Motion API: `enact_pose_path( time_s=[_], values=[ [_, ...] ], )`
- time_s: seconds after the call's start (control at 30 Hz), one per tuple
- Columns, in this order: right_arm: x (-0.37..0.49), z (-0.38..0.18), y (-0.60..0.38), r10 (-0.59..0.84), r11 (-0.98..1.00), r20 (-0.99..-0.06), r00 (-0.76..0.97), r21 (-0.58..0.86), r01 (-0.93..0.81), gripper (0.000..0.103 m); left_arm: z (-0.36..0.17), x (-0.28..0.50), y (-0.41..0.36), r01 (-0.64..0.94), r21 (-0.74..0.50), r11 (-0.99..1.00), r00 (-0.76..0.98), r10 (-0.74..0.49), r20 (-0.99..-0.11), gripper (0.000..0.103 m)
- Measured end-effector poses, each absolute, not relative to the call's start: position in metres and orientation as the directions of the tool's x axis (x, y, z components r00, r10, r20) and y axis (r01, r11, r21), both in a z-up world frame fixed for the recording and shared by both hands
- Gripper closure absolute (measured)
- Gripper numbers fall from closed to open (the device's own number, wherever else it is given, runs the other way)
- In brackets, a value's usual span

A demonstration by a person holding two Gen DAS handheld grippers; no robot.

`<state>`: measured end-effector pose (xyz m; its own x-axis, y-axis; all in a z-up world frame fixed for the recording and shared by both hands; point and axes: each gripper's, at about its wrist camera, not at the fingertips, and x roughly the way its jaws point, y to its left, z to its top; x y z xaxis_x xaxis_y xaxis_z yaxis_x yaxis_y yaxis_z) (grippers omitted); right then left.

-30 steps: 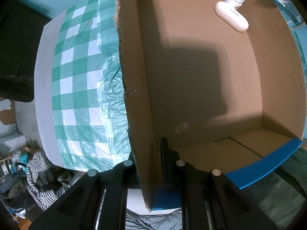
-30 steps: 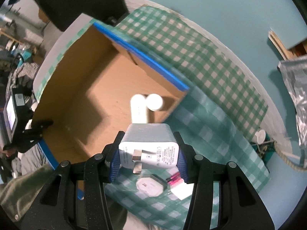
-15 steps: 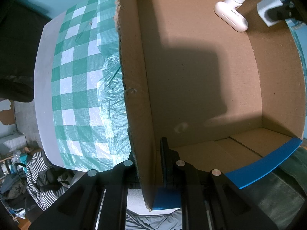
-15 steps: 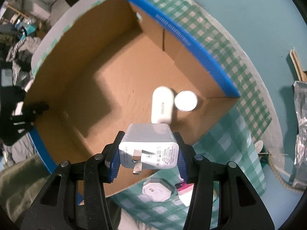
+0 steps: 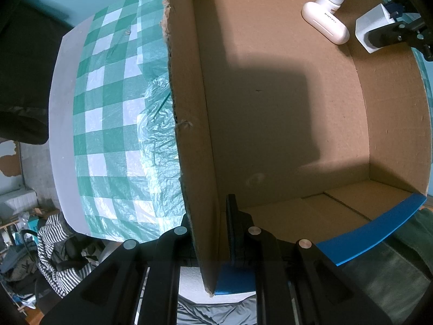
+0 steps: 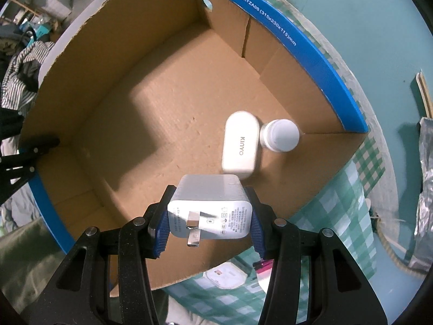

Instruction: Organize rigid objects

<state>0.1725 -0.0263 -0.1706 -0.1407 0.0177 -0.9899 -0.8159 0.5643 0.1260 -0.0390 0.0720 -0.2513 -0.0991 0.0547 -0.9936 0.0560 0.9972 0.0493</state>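
Hovering over the cardboard box [image 6: 151, 113], right hand-held gripper [image 6: 209, 220] clamps charger [image 6: 208, 208].

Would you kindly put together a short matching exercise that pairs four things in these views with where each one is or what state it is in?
Things:
1. white charger
2. KINYO case
3. white bottle
4. cardboard box

States:
A. upright in the box's corner
B. clamped by its wall in the left gripper
C. lying flat on the box floor, beside the bottle
D. held above the box in the right gripper

Pairs: 1-D, 2-C, 3-A, 4-B
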Motion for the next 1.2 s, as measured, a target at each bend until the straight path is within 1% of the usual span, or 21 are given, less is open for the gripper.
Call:
enact_pose_path(
  time_s=[0.37, 0.8, 1.2],
  values=[
    [0.172, -0.16, -0.026, 0.051, 0.579, -0.992, -0.117, 0.125, -0.806, 0.054, -0.25, -0.039, 0.071, 0.06, 0.05, 0.997, -0.098, 0.056, -0.994, 0.091],
    [0.173, -0.135, -0.039, 0.1, 0.618, -0.992, -0.076, 0.122, -0.776, 0.045, -0.248, -0.04, 0.072, 0.062, 0.051, 0.997, -0.098, 0.057, -0.994, 0.091],
    [0.18, -0.104, -0.077, 0.116, 0.684, -0.993, -0.009, 0.086, -0.725, 0.04, -0.247, -0.039, 0.073, 0.062, 0.052, 0.997, -0.097, 0.058, -0.994, 0.091]
  ],
)
